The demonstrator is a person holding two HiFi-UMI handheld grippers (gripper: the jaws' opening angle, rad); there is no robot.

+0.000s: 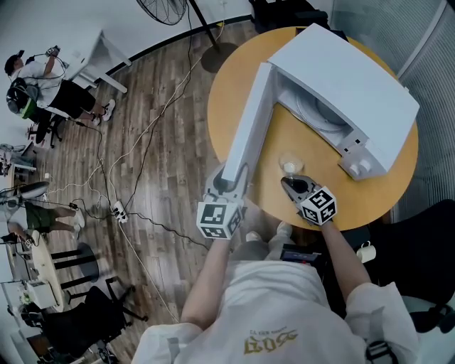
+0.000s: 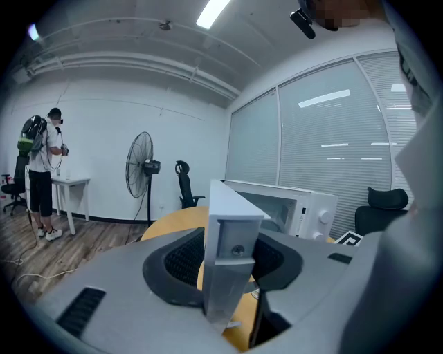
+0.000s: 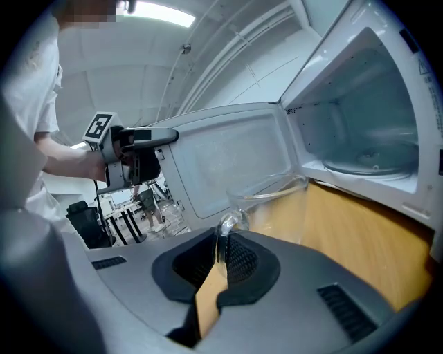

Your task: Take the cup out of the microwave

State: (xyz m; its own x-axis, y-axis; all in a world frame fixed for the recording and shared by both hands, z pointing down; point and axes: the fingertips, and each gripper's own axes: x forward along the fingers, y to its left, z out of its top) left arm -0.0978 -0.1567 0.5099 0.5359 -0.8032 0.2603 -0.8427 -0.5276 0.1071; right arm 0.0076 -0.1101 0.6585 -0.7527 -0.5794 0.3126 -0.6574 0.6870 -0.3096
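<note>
- One person (image 1: 44, 79) is standing at the far left beside a white table (image 1: 101, 55), well apart from the work.
- Loose cables (image 1: 146, 153) are trailing over the wooden floor (image 1: 167, 106), and a fan (image 1: 167, 8) is standing at the top edge, just beyond the round wooden surface (image 1: 234, 85).
- Left claw (image 2: 228, 263) is clamping the free edge of the microwave's door (image 1: 250, 117). Both dark pads are pressing on the white panel from either side, so it is closed on the door and not empty.
- That door is hanging wide open, swung out over the surface toward the person.
- A clear glass cup (image 3: 277, 200) is sitting outside the microwave (image 1: 362, 85), in front of the open cavity and between the door and the white body. It is upright over the bare wood, though I cannot tell whether its base is resting there.
- Right claw (image 3: 220, 259) is pinching the cup's thin glass handle (image 3: 223, 231), its jaws drawn nearly together on it.
- Inside the microwave, a round glass plate (image 1: 316, 110) is lying on the cavity floor with nothing on it.
- Two knobs (image 1: 361, 166) are showing on the panel at the near right corner of the white body.
</note>
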